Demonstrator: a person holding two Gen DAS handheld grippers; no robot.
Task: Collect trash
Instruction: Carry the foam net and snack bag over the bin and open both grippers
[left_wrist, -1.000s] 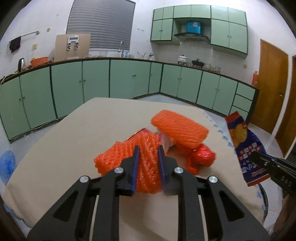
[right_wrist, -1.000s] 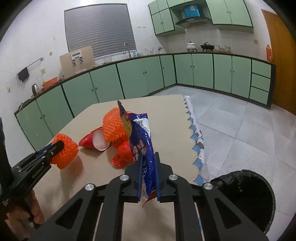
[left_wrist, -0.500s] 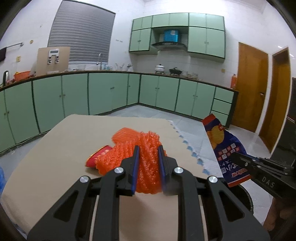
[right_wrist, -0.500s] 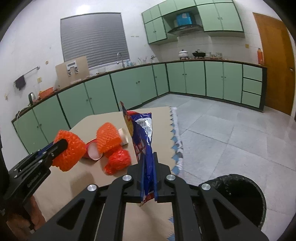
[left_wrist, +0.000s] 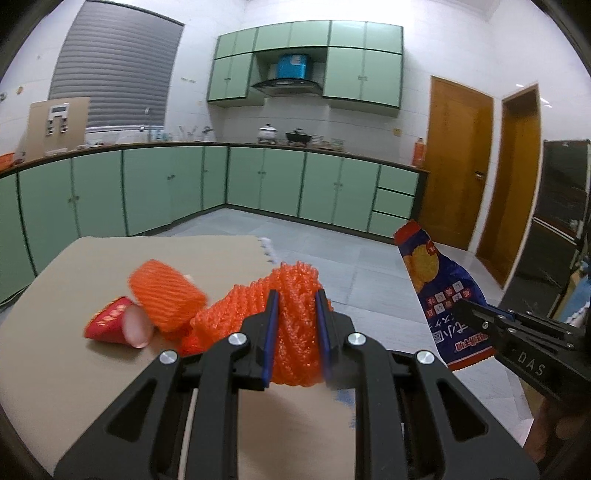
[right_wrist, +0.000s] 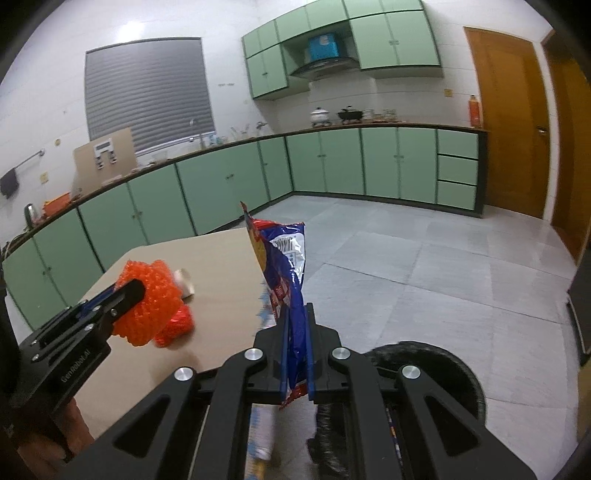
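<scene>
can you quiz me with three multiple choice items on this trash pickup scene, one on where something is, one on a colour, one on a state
1. Where is the black-lined trash bin?
A. on the table
B. on the floor beside the table, below the right claw
C. on the kitchen counter

2. What colour is the foam net in the left claw?
A. orange
B. white
C. green

3. What is the state of the right claw?
A. open and empty
B. shut on a red cup
C. shut on the snack bag

Answers:
1. B, since the right wrist view shows the bin's dark rim on the tiled floor just past the table edge.
2. A, since the mesh pinched between the blue pads is bright orange.
3. C, since the blue and red bag stands clamped between the pads.
</scene>
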